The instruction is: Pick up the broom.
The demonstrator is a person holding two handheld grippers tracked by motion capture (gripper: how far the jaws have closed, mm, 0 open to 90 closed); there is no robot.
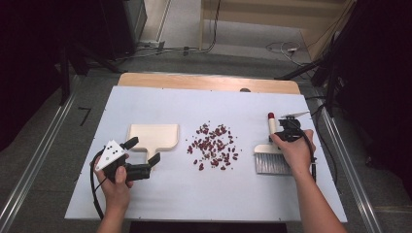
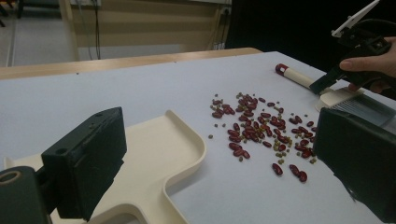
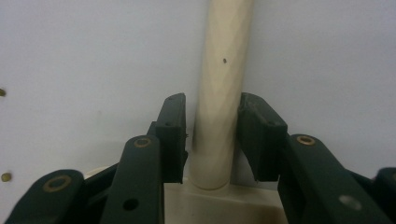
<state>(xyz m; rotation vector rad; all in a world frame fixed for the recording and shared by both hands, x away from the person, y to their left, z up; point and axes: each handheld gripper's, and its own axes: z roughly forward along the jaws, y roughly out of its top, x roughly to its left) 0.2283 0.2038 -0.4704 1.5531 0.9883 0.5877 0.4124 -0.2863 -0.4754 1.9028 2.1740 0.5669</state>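
Nearest me on the pale blue table top (image 1: 160,194), my left hand (image 1: 116,187) holds the left gripper (image 1: 145,154) with its jaws spread wide on either side of the cream dustpan's (image 1: 154,136) short handle, and I cannot tell whether either jaw touches it. From the left gripper view the two black jaws stand well apart, the near one covering the handle end of the dustpan (image 2: 168,154) and the far one cut off at the picture's edge, hiding part of the brush bristles behind it.

Across the middle lies a loose scatter of red beans (image 1: 214,144), with smaller greenish ones mixed in that only come clear in the left gripper view (image 2: 261,130); none lies in the pan.

On my right side, my right hand (image 1: 294,153) covers much of the hand brush (image 1: 271,162), so only its grey bristles and the red-tipped handle end peek out. My right gripper (image 1: 286,127) sits over that handle. In the right gripper view the jaws flank the cream brush handle (image 3: 222,93) with thin gaps either side, not clamped on it; the gripper (image 3: 212,135) is slightly parted around it.

Beyond the table, the wooden edge and floor cables are dim and hard to read.
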